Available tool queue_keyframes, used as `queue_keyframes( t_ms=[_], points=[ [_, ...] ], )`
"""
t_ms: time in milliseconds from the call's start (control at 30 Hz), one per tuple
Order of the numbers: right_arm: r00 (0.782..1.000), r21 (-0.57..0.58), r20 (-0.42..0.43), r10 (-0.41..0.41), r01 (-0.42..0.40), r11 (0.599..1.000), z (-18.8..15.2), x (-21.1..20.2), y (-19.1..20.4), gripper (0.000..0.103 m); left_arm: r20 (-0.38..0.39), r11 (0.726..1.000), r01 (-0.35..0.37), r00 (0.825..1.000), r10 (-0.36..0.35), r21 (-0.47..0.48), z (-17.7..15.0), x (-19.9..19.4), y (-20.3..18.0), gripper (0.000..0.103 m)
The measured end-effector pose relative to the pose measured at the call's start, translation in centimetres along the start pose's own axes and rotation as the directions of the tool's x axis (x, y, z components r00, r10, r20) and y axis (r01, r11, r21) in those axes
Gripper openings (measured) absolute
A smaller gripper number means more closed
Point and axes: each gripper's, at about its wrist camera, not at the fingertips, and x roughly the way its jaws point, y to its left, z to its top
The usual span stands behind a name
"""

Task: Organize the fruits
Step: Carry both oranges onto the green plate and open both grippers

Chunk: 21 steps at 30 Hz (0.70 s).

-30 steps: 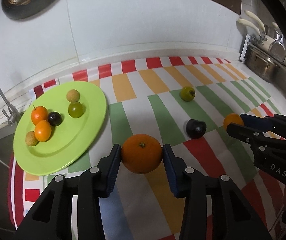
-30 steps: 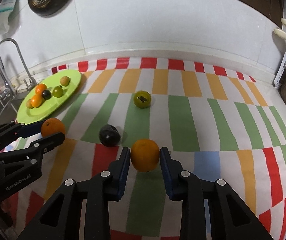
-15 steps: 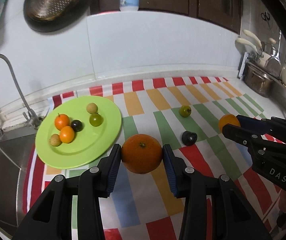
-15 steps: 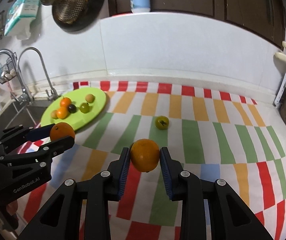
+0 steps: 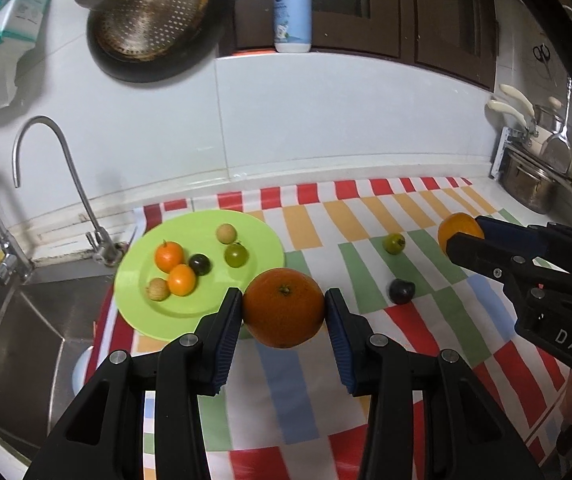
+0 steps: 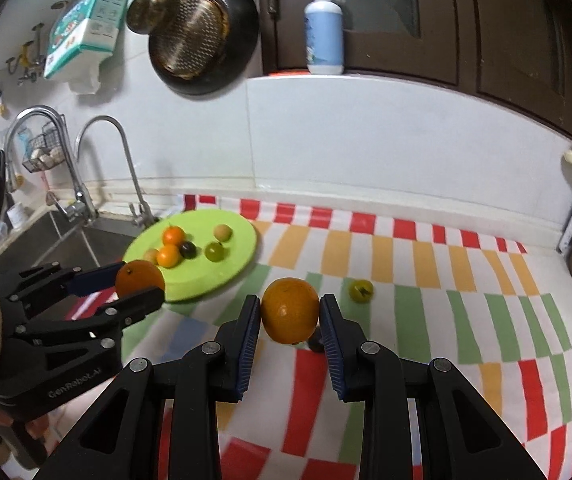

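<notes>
My left gripper [image 5: 284, 312] is shut on a large orange [image 5: 283, 307] and holds it above the striped cloth, just right of the green plate [image 5: 246, 236]. My right gripper [image 6: 290, 312] is shut on a second orange [image 6: 290, 309], also lifted above the cloth. Each gripper shows in the other's view: the right one [image 5: 462, 236] and the left one [image 6: 140, 280]. The plate holds several small fruits. A green fruit [image 5: 394, 243] and a dark plum [image 5: 401, 290] lie on the cloth; the plum is mostly hidden in the right wrist view.
A steel sink [image 5: 26, 320] with faucets [image 5: 66, 168] lies left of the plate. Pots and utensils [image 5: 534, 176] stand at the right end of the counter. A strainer pan [image 5: 150, 16] hangs on the wall and a soap bottle [image 5: 292, 8] stands on the ledge.
Both grippers have lifted their oranges off the cloth and risen, so the view has widened to show the wall, faucets and cabinets. The fruits on the cloth and plate have not moved.
</notes>
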Motion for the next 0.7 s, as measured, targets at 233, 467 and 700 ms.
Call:
queue_keyframes(
  t_ms=[233,467,700],
  points=[
    [0.999,-0.017,0.018,0.047,-0.047,0.999,1.6,0.7,2.0,0.032,0.022,1.000,-0.022,1.000,0.022,-0.011,0.8,-0.6,2.3,0.042],
    [0.995,-0.025,0.010,0.097,-0.097,0.995,2.9,2.4,4.0,0.032,0.031,0.998,-0.052,0.998,0.052,-0.024,1.3,-0.6,4.8,0.042],
    [0.991,-0.052,-0.010,0.133,-0.134,0.990,4.2,5.1,6.2,0.032,0.022,0.996,-0.072,0.997,0.073,-0.051,1.3,0.1,7.3,0.041]
  ],
)
